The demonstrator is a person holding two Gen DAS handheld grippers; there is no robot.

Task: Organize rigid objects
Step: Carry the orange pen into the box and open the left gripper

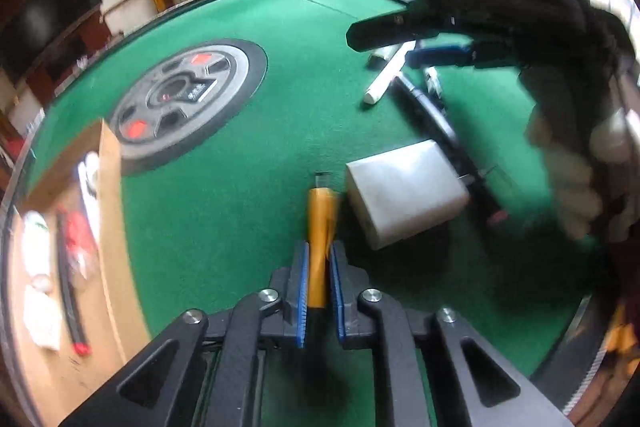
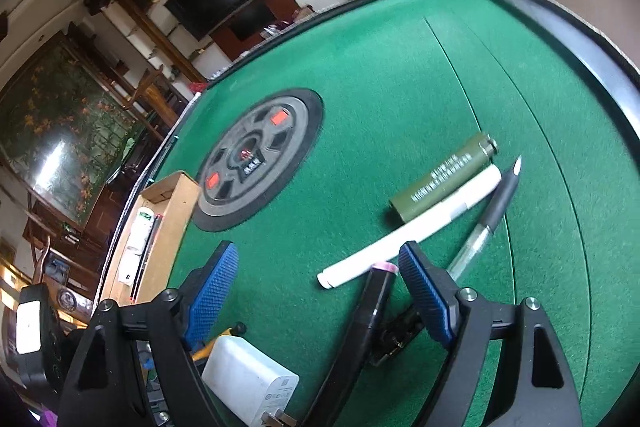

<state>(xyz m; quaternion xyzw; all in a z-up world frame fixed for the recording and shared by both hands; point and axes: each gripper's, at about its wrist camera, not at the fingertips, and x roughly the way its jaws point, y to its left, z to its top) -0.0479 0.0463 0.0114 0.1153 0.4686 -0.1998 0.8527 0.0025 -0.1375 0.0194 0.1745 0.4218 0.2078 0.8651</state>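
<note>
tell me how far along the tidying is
Done: the box at the table edge already holds a few items, among them a white one and a red-tipped stick. In hand: the left gripper is shut on an orange lighter. The right gripper is open and empty. Left on the felt: green lighter, white pen, black pen, marker, charger.

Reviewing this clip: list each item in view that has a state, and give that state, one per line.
left gripper: shut on the orange lighter
orange lighter: held above the felt
right gripper: open, holding nothing
white charger: lying on the felt, prongs out
cardboard box: open, items inside
white marker: capped, lying flat
green lighter: lying flat
</note>
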